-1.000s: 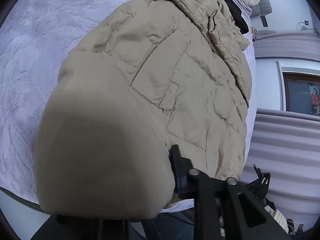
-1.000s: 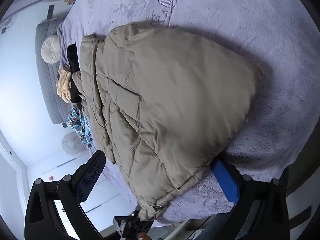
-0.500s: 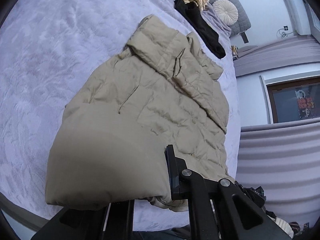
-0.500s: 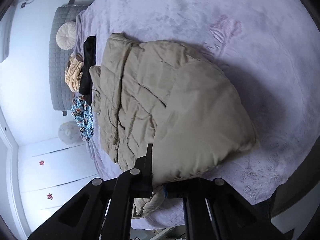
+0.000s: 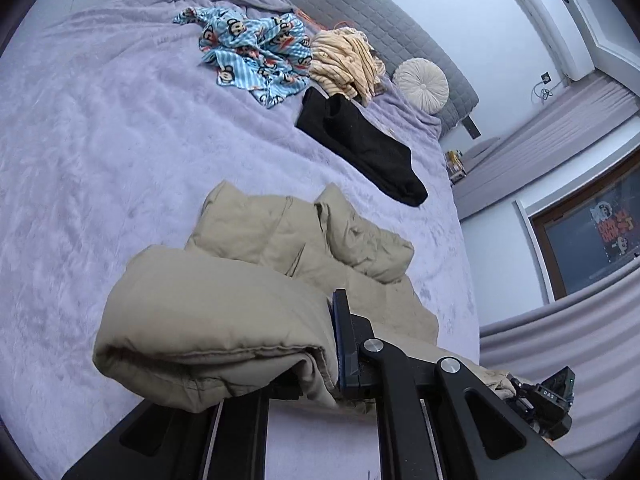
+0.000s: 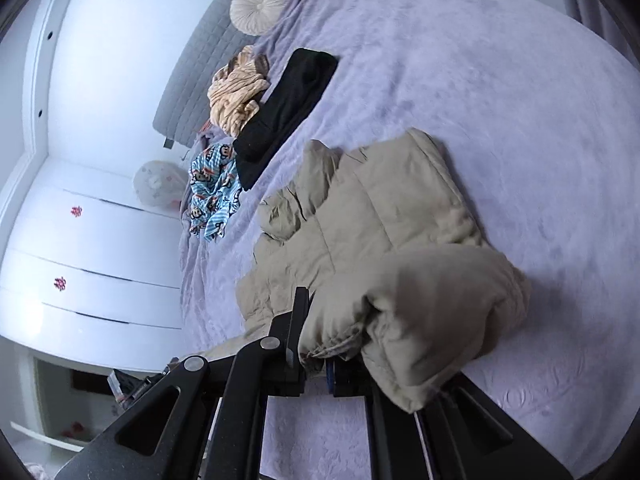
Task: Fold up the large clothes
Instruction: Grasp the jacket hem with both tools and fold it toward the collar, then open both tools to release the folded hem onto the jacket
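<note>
A beige padded jacket (image 5: 280, 248) lies on the lilac bed cover (image 5: 100, 152), collar end away from me. My left gripper (image 5: 308, 376) is shut on the jacket's near hem, which bulges up to the left of its fingers. In the right wrist view the same jacket (image 6: 380, 220) shows. My right gripper (image 6: 332, 364) is shut on the other part of the near hem, lifted in a thick bunch. The clamped fabric hides most of the fingertips in both views.
Beyond the jacket lie a black garment (image 5: 360, 140), a tan striped garment (image 5: 344, 64) and a blue monkey-print cloth (image 5: 256, 52). A round cream cushion (image 5: 420, 84) leans on the grey headboard (image 5: 360, 12). White wardrobes (image 6: 92, 248) stand beside the bed.
The right gripper went from open to shut on the hem. Both grippers have lifted the near hem and tilted up, so the far end of the bed has come into view.
</note>
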The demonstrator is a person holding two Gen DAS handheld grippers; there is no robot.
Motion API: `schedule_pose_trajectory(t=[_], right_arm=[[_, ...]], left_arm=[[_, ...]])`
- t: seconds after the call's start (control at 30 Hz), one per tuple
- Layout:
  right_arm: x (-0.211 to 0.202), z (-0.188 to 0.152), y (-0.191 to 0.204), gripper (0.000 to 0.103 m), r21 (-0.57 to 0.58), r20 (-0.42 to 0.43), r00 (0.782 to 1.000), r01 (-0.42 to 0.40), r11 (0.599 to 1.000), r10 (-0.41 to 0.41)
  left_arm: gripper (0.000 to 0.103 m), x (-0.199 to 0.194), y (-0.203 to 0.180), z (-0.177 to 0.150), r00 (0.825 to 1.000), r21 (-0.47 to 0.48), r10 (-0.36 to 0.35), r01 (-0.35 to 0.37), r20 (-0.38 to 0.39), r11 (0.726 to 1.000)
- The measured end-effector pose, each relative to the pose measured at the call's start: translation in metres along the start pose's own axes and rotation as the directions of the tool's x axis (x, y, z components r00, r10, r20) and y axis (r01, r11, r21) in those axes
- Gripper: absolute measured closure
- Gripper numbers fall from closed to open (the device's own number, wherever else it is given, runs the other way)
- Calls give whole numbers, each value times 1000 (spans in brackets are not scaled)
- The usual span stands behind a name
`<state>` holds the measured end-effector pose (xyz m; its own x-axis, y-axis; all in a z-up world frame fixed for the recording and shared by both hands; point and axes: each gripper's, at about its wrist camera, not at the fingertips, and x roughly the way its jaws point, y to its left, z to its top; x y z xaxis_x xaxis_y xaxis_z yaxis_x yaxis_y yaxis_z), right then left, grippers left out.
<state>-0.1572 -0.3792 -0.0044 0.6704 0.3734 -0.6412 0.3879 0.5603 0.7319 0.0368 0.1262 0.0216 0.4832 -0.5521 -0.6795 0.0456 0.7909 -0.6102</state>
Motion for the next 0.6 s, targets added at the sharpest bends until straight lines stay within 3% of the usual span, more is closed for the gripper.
schedule_pose_trajectory(t=[0.23, 0.37, 0.6], right_arm=[[59, 80, 24, 96, -108, -37, 998, 42, 993, -46], [98, 108, 24, 96, -121, -49, 995, 84, 989, -91], [170, 136, -1, 96, -77, -47, 977, 206, 976, -210]], left_arm=[[91, 58, -16, 48, 996, 37, 87, -87, 21, 996], [91, 104, -9, 72, 989, 97, 143, -140, -29, 985], [91, 204, 20, 91, 961, 164, 242, -220, -133, 962]])
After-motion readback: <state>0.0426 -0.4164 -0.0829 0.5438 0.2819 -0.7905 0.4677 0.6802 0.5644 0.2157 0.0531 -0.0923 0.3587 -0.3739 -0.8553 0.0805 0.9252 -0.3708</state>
